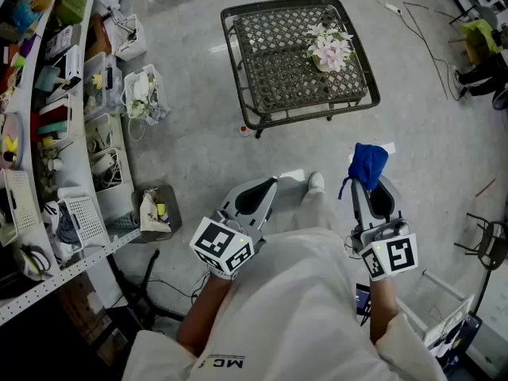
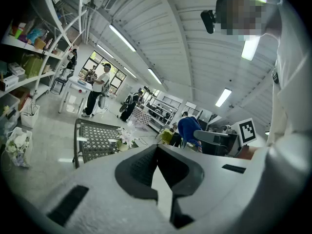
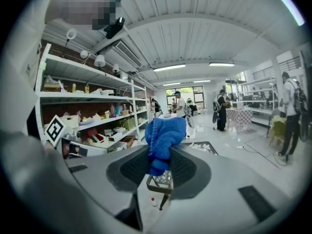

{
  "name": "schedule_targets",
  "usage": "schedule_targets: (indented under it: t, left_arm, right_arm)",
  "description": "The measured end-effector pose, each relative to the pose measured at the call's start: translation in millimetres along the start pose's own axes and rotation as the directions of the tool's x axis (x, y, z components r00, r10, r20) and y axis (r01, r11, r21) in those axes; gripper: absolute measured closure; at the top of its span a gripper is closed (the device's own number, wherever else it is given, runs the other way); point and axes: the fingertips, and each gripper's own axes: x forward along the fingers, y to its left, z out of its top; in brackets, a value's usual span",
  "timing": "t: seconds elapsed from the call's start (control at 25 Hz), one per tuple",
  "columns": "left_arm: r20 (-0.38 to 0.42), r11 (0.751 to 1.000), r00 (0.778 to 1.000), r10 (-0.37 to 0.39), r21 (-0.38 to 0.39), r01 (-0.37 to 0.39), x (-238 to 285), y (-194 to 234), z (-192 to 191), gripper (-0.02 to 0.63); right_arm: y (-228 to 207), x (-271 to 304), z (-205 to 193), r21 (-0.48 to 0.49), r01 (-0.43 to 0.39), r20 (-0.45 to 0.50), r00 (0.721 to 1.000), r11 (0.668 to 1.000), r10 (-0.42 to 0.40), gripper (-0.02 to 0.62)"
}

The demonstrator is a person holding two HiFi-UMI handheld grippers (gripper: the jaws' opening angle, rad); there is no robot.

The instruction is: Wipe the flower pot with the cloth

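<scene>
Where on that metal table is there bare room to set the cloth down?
The table is bare mesh on its left half and near edge; the flower pot stands at its far right. The shelves at left are crowded.

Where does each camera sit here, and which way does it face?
Head view: on the person's head, facing steeply down at the floor, metal table and flower pot; white shirt, left gripper and right gripper show.
Left gripper view: on the left gripper, along its shut, empty jaws toward the table; shirt at right.
Right gripper view: on the right gripper, along jaws shut on the blue cloth; shelves at left.
Shared: all three show the table and that cloth.
</scene>
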Motion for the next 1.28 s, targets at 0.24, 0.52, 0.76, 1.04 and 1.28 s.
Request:
schedule_targets:
  t: [0.24, 0.52, 0.76, 1.04, 1.28]
  left_arm:
    - [-0.003, 0.997, 0.999, 0.040, 0.073, -0.040, 75.9, -71.8, -12.6, 0.583]
    - [0.065, 0.974, 0.986, 0.152, 0.158, -0.161, 160.9, -155.9, -18.2, 0.583]
    - [0.070, 0.962, 0.981, 0.183, 0.192, -0.193, 199.9, -201.7, -31.5, 0.583]
    - [0.063, 0.947, 0.976, 0.209, 0.236, -0.218, 238.6, -235.9, -36.8, 0.583]
    - [0.059, 0.940, 0.965, 0.255, 0.217, -0.261, 235.7, -220.7, -39.7, 0.583]
  right_arm:
    - [-74.6, -53.0, -23.1, -0.012, -0.075, 0.012, 0.997, 0.997, 0.076, 0.471]
    - [-168.2, -95.8, -29.3, -0.070, -0.208, 0.051, 0.976, 0.976, 0.212, 0.471]
    - [-217.4, -112.7, -33.4, -0.071, -0.243, 0.054, 0.968, 0.967, 0.247, 0.472]
    - [-254.9, -131.1, -27.5, -0.004, -0.324, 0.089, 0.942, 0.946, 0.323, 0.468]
    - [-258.7, -121.3, -37.4, 0.028, -0.326, 0.075, 0.944, 0.945, 0.323, 0.463]
